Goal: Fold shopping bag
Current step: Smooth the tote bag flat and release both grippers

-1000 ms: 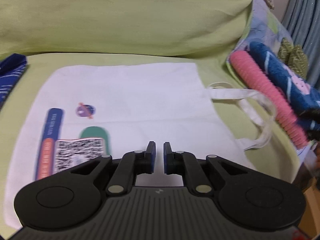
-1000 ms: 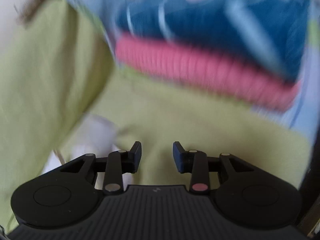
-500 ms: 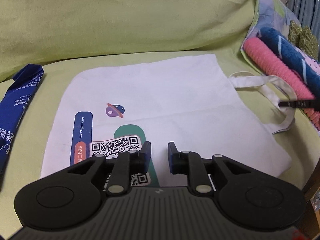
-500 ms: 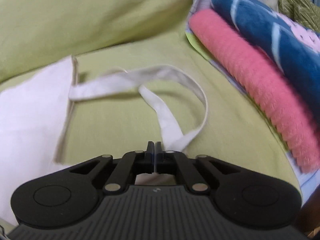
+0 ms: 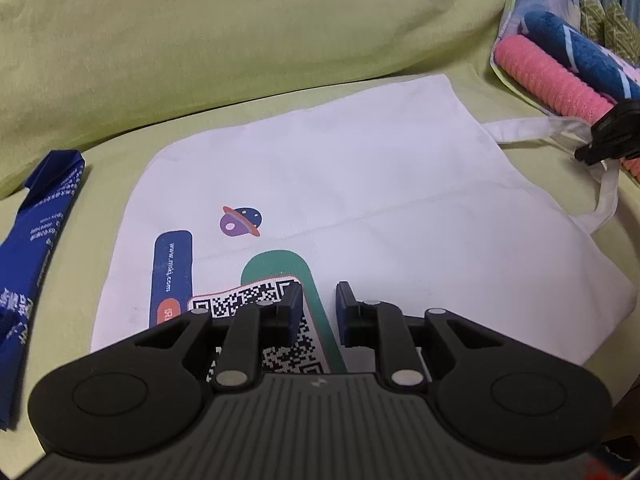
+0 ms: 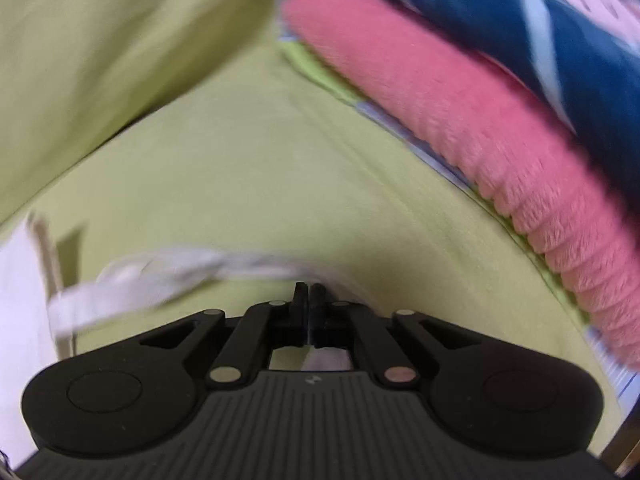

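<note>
A white shopping bag (image 5: pixel 360 200) with a QR code and coloured prints lies flat on the yellow-green sofa seat (image 5: pixel 100 152). Its white handles (image 5: pixel 560 128) trail off to the right. My left gripper (image 5: pixel 319 300) hovers open above the bag's near edge, over the QR print. My right gripper (image 6: pixel 309 300) is shut on the white handle strap (image 6: pixel 168 276), which stretches left toward the bag's edge (image 6: pixel 16 280). In the left wrist view the right gripper (image 5: pixel 592 152) shows as a black shape holding the handles at the far right.
A folded blue bag (image 5: pixel 36 240) lies at the left on the seat. A pink ribbed towel (image 6: pixel 460 120) and a dark blue patterned one (image 6: pixel 540 20) are stacked to the right. The sofa's back cushion (image 5: pixel 240 20) rises behind the bag.
My right gripper went from open to shut on the handle strap and has lifted it; that view is blurred with motion. My left gripper drew back and opened a little wider.
</note>
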### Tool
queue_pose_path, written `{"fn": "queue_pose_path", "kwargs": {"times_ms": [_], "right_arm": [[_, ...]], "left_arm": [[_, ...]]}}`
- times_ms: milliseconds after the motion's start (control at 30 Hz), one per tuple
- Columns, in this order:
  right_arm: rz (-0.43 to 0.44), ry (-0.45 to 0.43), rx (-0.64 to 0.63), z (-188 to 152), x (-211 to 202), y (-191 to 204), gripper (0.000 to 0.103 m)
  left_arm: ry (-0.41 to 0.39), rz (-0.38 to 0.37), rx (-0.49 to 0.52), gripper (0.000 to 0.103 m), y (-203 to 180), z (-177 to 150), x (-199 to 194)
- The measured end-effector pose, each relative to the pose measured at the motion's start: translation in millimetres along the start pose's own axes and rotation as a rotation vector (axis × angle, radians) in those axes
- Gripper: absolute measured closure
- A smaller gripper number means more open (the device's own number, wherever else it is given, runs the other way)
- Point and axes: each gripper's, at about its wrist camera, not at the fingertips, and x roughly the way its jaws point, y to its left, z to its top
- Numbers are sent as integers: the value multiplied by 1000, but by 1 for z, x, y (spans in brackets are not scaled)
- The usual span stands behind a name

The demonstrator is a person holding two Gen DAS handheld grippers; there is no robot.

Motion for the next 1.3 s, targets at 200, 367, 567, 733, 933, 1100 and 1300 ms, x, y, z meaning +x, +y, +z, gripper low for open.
{"fn": "queue_pose_path", "kwargs": {"times_ms": [200,367,567,733,933,1100,1300], "right_arm": [[143,-97,-183,-59,-70,28,79],[106,-95,-300,-111,-70,36,84],[81,-132,-276,-117,-110,33,83],[225,-105,-283,-150,-146,57,80],[267,-87,-323,-178,-175,76,80],[276,-126,-334,-183,-204,77,80],[291,-165,-338,-191,-231,77,79]], "left_arm": [[-30,-7,17,82,-1,-6,-26],[44,98,8,80,12,-28,-30],[74,113,-88,81,10,-36,-67],[101,96,-156,81,-5,-38,-99],[59,100,-177,80,-16,-41,-141],[20,123,-188,80,-17,-48,-169],[-7,137,-194,79,-16,-56,-191]]}}
